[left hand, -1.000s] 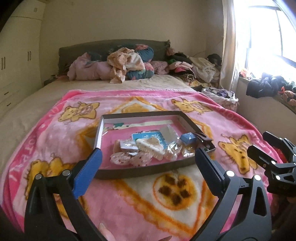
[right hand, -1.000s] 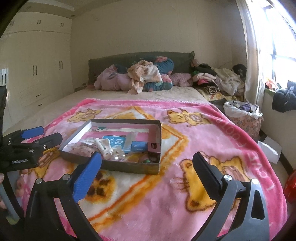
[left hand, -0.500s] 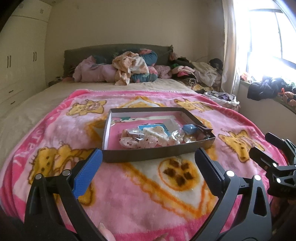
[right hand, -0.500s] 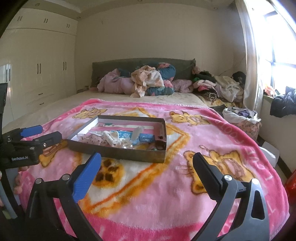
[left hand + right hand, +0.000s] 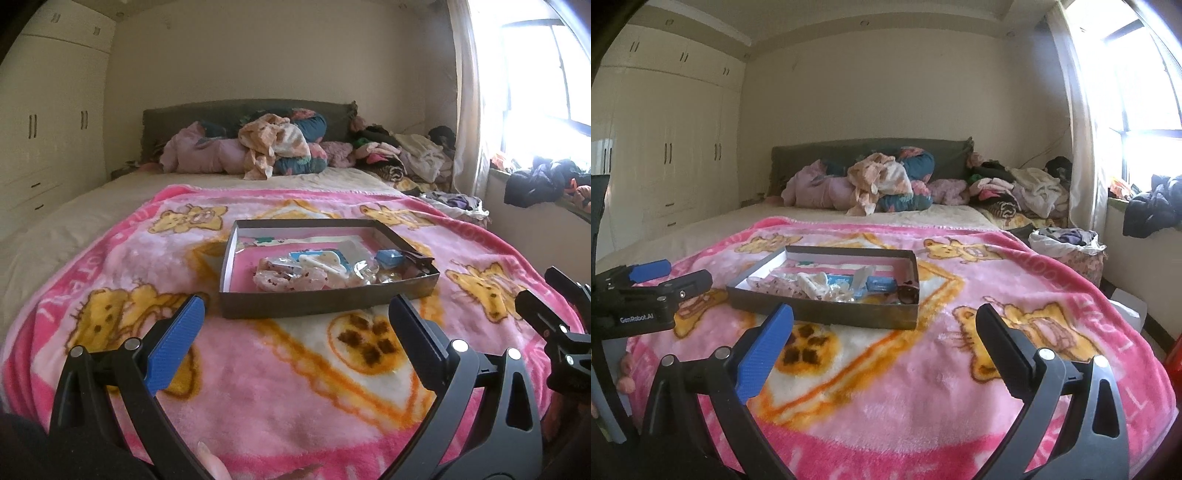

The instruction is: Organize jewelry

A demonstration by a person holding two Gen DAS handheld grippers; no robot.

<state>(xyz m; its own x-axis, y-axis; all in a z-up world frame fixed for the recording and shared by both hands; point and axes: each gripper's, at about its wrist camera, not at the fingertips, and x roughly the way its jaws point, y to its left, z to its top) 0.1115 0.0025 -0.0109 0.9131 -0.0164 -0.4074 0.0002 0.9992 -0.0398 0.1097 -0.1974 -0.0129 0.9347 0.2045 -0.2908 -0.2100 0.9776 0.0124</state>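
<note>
Both sets of jaws gape wide with nothing in them: the left hand-held gripper and the right hand-held gripper hover over the pink blanket. The shallow tray sits just ahead of them, jewelry packets heaped inside, probably corralled there for sorting.

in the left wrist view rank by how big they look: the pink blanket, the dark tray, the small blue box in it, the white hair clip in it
1. pink blanket
2. dark tray
3. white hair clip
4. small blue box

The clip and box look close in size, and the clip lies partly among bags, so that order is unsure.
</note>
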